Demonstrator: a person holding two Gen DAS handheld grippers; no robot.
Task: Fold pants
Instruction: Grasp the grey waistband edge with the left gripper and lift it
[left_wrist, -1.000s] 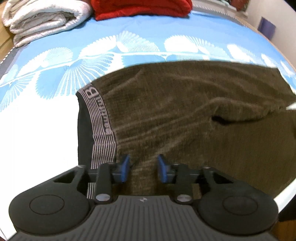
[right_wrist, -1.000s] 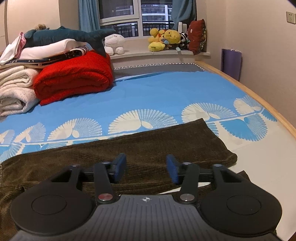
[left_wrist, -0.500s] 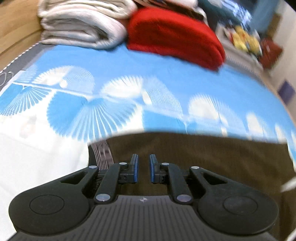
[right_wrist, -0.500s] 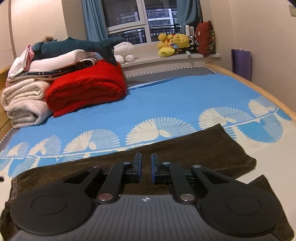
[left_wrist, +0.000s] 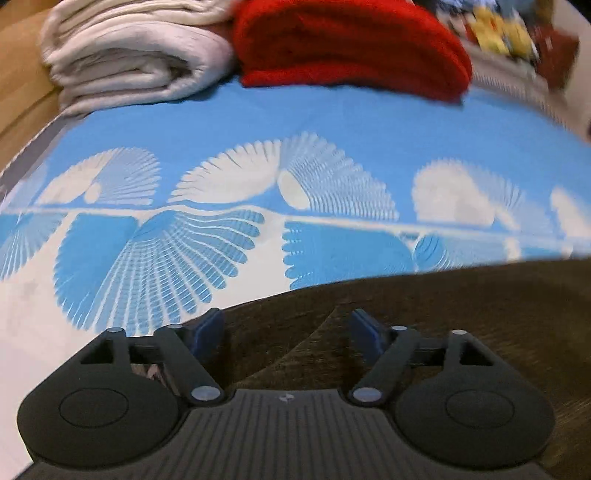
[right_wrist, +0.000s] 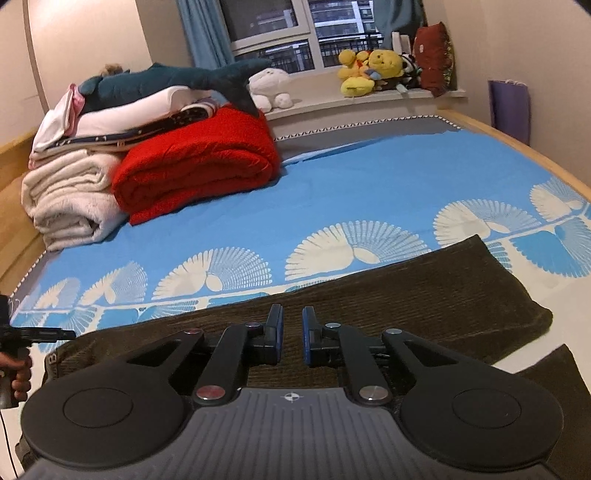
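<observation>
**Inspector A:** Position of the pants (right_wrist: 424, 295)?

**Inspector B:** Dark brown ribbed fabric, lying flat across the near part of the bed (right_wrist: 388, 184), on the blue sheet with white fan prints; waistband end toward the left of the right wrist view, leg end toward the right; a second dark flap shows at that view's lower right corner.

**Inspector A:** Left claw (left_wrist: 286, 328)?

**Inspector B:** Jaws opening, blue pads standing wide apart; it sits over the far edge of the pants (left_wrist: 461, 314); cloth lies below the gap, pads not pressing on it; the picture is blurred. A hand (right_wrist: 16, 376) grips its handle at the left edge of the right wrist view.

**Inspector A:** Right claw (right_wrist: 292, 338)?

**Inspector B:** Jaws nearly together, a narrow slit between the pads; it is low over the middle of the pants; whether cloth is pinched I cannot tell.

**Inspector A:** Containers?

**Inspector B:** A purple bag (right_wrist: 509, 107) stands against the wall; contents not visible. Otherwise, stacked goods at the head of the bed: a red blanket (right_wrist: 199, 166) beside a cream blanket (right_wrist: 70, 195), folded bedding and a shark toy (right_wrist: 173, 79) on top; soft toys (right_wrist: 369, 68) on the windowsill.
</observation>
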